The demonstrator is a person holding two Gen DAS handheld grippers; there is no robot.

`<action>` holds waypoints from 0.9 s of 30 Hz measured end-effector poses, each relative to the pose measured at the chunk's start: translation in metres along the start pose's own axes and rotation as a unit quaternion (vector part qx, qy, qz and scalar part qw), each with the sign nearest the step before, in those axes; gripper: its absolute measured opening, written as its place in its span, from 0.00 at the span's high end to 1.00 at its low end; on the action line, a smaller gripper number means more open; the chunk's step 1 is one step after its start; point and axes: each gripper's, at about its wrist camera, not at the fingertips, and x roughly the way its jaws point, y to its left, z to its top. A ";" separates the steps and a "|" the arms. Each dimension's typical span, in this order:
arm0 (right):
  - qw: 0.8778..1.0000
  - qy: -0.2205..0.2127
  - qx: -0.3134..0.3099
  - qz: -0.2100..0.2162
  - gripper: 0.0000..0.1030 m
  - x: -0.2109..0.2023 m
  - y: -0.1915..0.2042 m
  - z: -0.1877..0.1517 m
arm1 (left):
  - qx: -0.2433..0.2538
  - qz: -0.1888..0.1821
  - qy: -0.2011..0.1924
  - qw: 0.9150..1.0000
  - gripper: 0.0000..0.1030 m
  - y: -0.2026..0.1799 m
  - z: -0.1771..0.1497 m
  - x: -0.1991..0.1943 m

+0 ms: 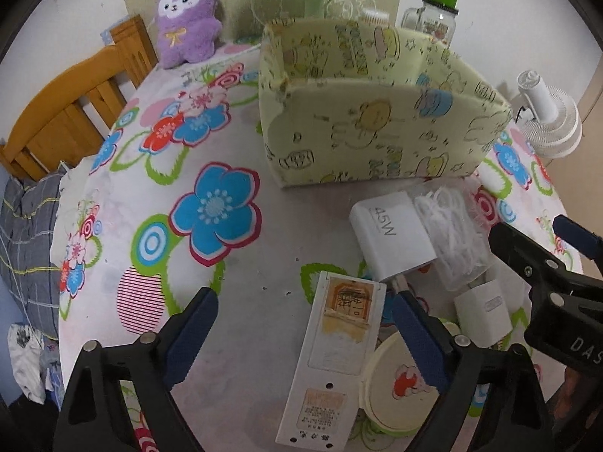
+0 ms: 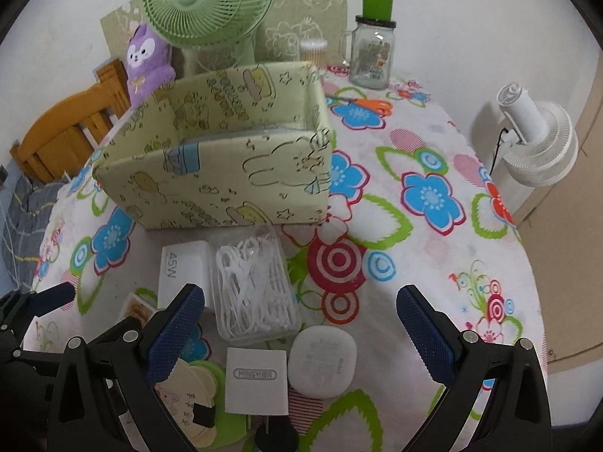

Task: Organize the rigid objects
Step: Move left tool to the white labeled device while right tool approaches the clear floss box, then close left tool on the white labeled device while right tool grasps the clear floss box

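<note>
A pale yellow cartoon-print storage box (image 1: 380, 120) (image 2: 226, 184) stands open on the flowered tablecloth. In front of it lie a white 45W charger (image 1: 390, 241) (image 2: 182, 267), a clear case of white floss picks (image 1: 456, 241) (image 2: 254, 290), a small white plug adapter (image 1: 484, 310) (image 2: 256, 380), a rounded white case (image 2: 322, 363), a long white remote (image 1: 335, 365) and a round cream-and-green lid (image 1: 405, 388) (image 2: 199, 399). My left gripper (image 1: 301, 335) is open over the remote. My right gripper (image 2: 301, 324) is open above the adapter and the rounded case.
A purple plush (image 1: 186, 19) (image 2: 145, 64), a green fan (image 2: 207, 3), a glass jar (image 2: 371, 56) and a white fan (image 2: 535, 143) stand at the table's far side. A wooden chair (image 1: 68, 113) is at the left edge.
</note>
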 end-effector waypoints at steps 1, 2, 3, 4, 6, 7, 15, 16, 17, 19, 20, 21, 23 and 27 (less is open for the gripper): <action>1.000 0.002 -0.002 0.001 0.00 0.003 0.001 0.000 | 0.004 0.002 0.004 1.000 0.12 0.000 0.000 0.003; 1.000 0.003 -0.004 0.002 0.00 0.005 0.003 0.000 | 0.007 0.002 0.006 1.000 0.14 -0.001 0.000 0.006; 1.000 0.004 -0.006 0.002 0.00 0.007 0.004 0.001 | 0.008 0.000 0.009 1.000 0.14 -0.002 -0.001 0.008; 1.000 0.006 -0.008 0.002 0.00 0.008 0.005 0.001 | 0.007 -0.003 0.014 1.000 0.14 -0.002 -0.002 0.010; 1.000 0.009 -0.011 0.003 0.00 0.013 0.007 0.002 | 0.006 -0.009 0.019 1.000 0.16 -0.003 -0.004 0.014; 1.000 0.010 -0.012 0.004 0.00 0.015 0.008 0.003 | 0.007 -0.010 0.022 1.000 0.17 -0.003 -0.005 0.015; 0.999 0.028 -0.017 0.003 0.00 0.031 0.013 0.005 | -0.015 -0.042 0.044 0.998 0.40 -0.006 -0.010 0.023; 0.999 0.031 -0.017 0.002 0.00 0.033 0.013 0.006 | -0.008 -0.044 0.042 0.998 0.49 -0.009 -0.010 0.022; 0.999 0.034 -0.017 0.001 0.00 0.035 0.013 0.006 | -0.002 -0.046 0.040 0.998 0.53 -0.012 -0.009 0.021; 0.999 0.038 -0.017 0.001 0.01 0.038 0.014 0.006 | 0.006 -0.040 0.039 0.998 0.54 -0.016 -0.009 0.021; 0.999 0.041 -0.017 -0.001 0.01 0.040 0.014 0.006 | 0.007 -0.041 0.038 0.998 0.54 -0.016 -0.009 0.021; 0.999 0.045 -0.018 -0.004 0.01 0.042 0.014 0.006 | 0.005 -0.041 0.037 0.998 0.54 -0.015 -0.008 0.021; 0.998 0.051 -0.020 -0.001 0.05 0.045 0.015 0.006 | -0.001 -0.038 0.035 0.999 0.55 -0.014 -0.007 0.021; 0.997 0.069 -0.031 0.003 0.15 0.055 0.020 0.003 | -0.009 -0.022 0.029 0.999 0.56 -0.004 0.004 0.024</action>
